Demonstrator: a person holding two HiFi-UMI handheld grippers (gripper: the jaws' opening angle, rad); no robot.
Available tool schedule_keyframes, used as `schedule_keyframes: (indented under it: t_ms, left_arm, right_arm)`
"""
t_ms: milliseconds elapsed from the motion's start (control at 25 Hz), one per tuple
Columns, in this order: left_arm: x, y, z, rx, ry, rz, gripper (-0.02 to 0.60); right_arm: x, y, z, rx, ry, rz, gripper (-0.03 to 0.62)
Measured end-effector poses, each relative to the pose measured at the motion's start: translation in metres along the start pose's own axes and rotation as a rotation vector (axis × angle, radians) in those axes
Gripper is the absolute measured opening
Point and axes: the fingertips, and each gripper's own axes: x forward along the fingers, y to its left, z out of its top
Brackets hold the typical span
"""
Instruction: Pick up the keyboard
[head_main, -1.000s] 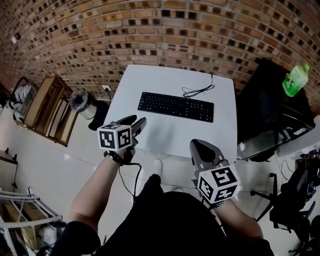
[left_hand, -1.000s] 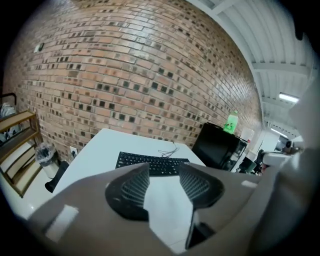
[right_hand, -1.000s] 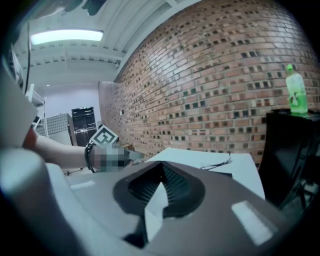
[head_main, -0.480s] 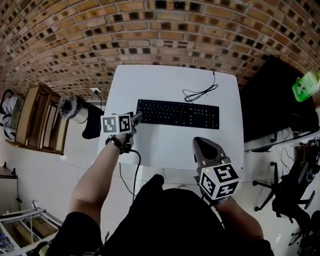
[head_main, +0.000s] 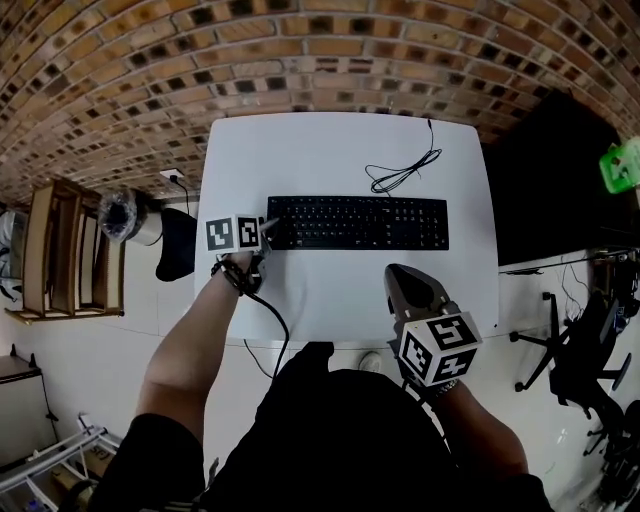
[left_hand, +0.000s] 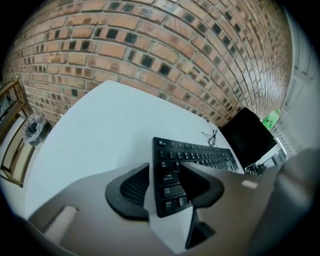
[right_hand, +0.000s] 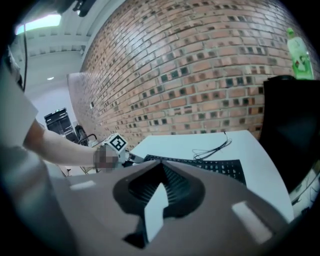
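A black keyboard (head_main: 358, 222) lies flat across the middle of the white table (head_main: 330, 150), and its thin black cable (head_main: 405, 172) coils behind it. My left gripper (head_main: 268, 227) sits low at the keyboard's left end. In the left gripper view its jaws (left_hand: 165, 182) stand open, with the left end of the keyboard (left_hand: 200, 156) between the pads and a gap showing beside the left pad. My right gripper (head_main: 398, 272) hovers over the table's front right, short of the keyboard. It is shut with nothing in it (right_hand: 160, 172), and the keyboard (right_hand: 220, 167) lies beyond its tips.
A brick wall stands behind the table. A black monitor (head_main: 545, 180) and a green bottle (head_main: 622, 160) are to the right, with an office chair (head_main: 585, 350) below them. To the left are a wooden shelf (head_main: 55, 250) and a lined bin (head_main: 125, 215).
My left gripper has gone forward and down from the table's front edge to the keyboard's left end. The right gripper has moved forward over the table's front right.
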Motion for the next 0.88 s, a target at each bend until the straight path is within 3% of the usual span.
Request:
schedule_keyframes:
  t_ms: [400,560,880]
  left_arm:
    - [0.013,0.000,-0.004,-0.059,0.036,-0.084,0.166]
    - [0.011,0.002,-0.004,-0.068,0.051,-0.081,0.149]
    - [-0.006,-0.008,0.003,-0.055,0.045,-0.093,0.136]
  right_arm:
    - [0.013,-0.003,-0.006,0.035,0.019,-0.031,0.002]
    - [0.015,-0.006,-0.008,0.057,0.024,-0.040,0.002]
    - [0.022,-0.030,-0.027,0.198,0.053,-0.067,0.002]
